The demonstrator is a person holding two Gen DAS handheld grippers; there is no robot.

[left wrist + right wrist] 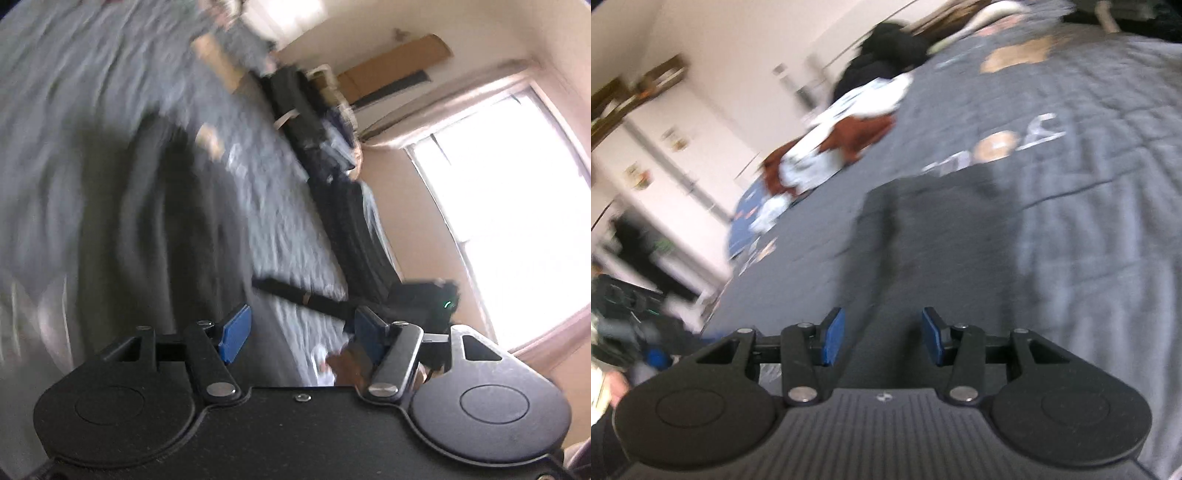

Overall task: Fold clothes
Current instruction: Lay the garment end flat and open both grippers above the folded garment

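Bed [1089,221]: a wide bed under a grey quilted cover fills most of both views; both pictures are smeared with motion blur.
Dark garment [923,236]: a charcoal piece of clothing lies spread on the cover straight ahead of the right gripper; in the left wrist view the same dark cloth [177,221] runs ahead and to the left. Whether it is already folded over, the blur hides.
Clothes heap [831,147]: white and rust-brown clothes lie bunched at the bed's far left edge, well apart from the dark garment.
Dark row [332,177]: black items line the bed's edge on the window side; what they are is unclear.
Left gripper [299,332]: blue-padded fingers spread wide, nothing between them, hovering over the cover beside the dark cloth.
Right gripper [882,336]: fingers spread wide and empty, pointed at the garment's near edge.
Doing it well: my judgement is that a clean fold needs each gripper to pinch one layer only at a corner or hem, not the quilt beneath, and both to lift level so the cloth stays flat.
Edges and room: open grey cover lies to the right of the garment; the heap and bed edges bound the left and far sides.
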